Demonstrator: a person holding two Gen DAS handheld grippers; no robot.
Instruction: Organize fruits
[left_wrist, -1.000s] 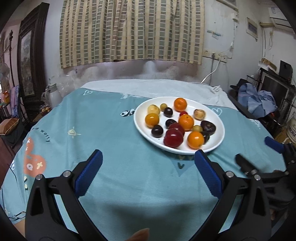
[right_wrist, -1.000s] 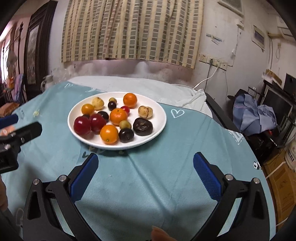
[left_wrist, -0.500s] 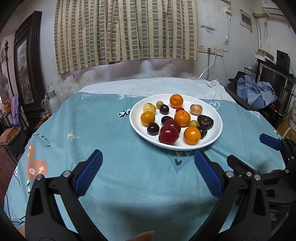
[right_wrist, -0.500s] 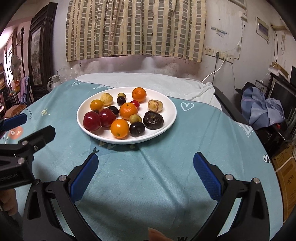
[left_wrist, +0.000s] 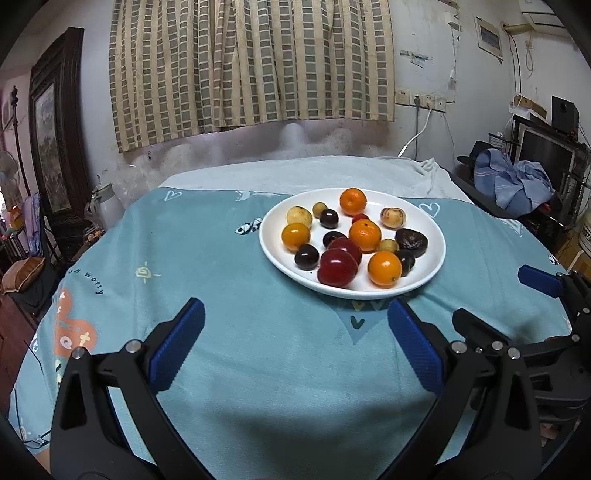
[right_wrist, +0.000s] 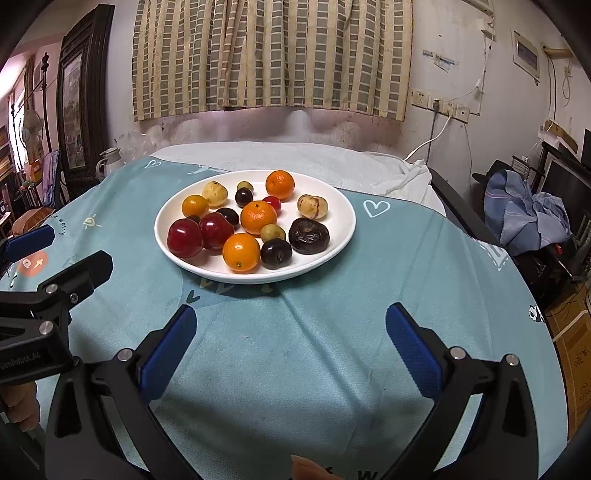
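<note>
Both grippers (left_wrist: 295, 328) (right_wrist: 290, 325) wide apart, seemingly level, short of plate (right_wrist: 332, 236).

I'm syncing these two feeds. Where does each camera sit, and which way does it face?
Left wrist: rides the left tongs, open, facing the white plate of fruit ahead-right; right tongs show at right.
Right wrist: rides the right tongs, open, plate ahead-left; left tongs and a hand show at left.
Shared: plate, teal tablecloth, checked curtain.
</note>
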